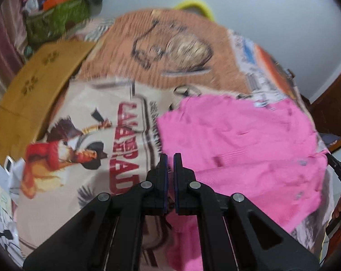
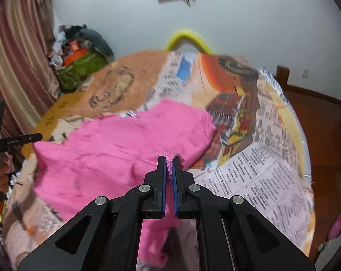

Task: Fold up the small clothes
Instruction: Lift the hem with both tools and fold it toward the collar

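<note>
Fingers on my right gripper (image 2: 168,160) are clenched on a fold of the pink garment (image 2: 125,140); those on my left gripper (image 1: 170,158) are closed at its near-left edge, any cloth between them hidden. Beyond both grippers, the garment spreads across the poster-covered worktop (image 2: 249,135), long axis running left to right, its unfolded bulk lying left of my right fingers.

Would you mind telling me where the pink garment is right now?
The pink garment lies on the printed table cover, centre-left in the right wrist view; the right gripper pinches its near edge, and the left gripper is at its left edge.
</note>
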`<act>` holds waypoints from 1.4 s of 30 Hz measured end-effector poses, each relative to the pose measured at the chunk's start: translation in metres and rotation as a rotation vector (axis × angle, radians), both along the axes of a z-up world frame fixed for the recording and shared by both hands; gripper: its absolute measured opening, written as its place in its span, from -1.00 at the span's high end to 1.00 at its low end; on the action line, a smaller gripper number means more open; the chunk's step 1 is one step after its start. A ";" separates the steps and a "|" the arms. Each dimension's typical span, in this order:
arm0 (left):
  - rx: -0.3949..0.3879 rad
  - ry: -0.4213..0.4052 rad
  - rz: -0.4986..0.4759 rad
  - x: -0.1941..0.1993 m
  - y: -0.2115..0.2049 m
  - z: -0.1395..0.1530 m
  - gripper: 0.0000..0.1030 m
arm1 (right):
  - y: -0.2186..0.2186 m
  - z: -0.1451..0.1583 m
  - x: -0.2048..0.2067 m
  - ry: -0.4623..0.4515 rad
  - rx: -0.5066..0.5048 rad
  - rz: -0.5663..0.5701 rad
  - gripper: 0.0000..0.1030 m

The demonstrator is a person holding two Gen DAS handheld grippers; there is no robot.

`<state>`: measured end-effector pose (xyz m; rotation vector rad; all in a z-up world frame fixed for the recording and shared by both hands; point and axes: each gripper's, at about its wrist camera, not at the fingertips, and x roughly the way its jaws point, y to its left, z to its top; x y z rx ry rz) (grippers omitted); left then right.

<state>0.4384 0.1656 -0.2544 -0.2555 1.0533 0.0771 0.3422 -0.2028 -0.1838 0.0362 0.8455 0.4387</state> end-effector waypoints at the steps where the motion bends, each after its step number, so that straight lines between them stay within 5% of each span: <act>1: -0.013 0.013 0.007 0.002 0.003 -0.008 0.93 | 0.000 -0.005 0.002 0.010 0.001 0.000 0.90; 5: -0.036 0.014 0.004 -0.001 0.010 -0.013 0.89 | -0.001 -0.010 0.003 0.022 -0.018 0.000 0.88; 9: -0.042 -0.022 -0.005 -0.011 0.016 0.003 0.55 | -0.007 0.001 -0.002 0.007 -0.009 -0.006 0.65; 15: -0.039 -0.055 -0.040 -0.039 0.014 0.020 0.39 | -0.014 0.020 -0.025 -0.017 -0.014 0.003 0.52; 22: -0.043 -0.014 -0.089 -0.058 0.003 0.001 0.36 | -0.017 0.011 -0.044 0.007 -0.016 0.001 0.28; 30: -0.084 0.007 -0.139 -0.043 -0.011 -0.018 0.36 | -0.008 -0.018 -0.032 0.069 -0.014 0.002 0.28; 33: -0.070 0.001 -0.159 -0.039 -0.018 -0.020 0.69 | -0.008 -0.029 -0.023 0.107 0.020 -0.005 0.29; 37: -0.021 -0.009 -0.160 -0.039 -0.026 -0.017 0.86 | -0.007 -0.031 -0.024 0.125 0.070 0.007 0.70; 42: 0.000 -0.029 -0.134 -0.049 -0.025 -0.002 0.90 | -0.005 -0.018 -0.037 0.085 0.042 0.019 0.82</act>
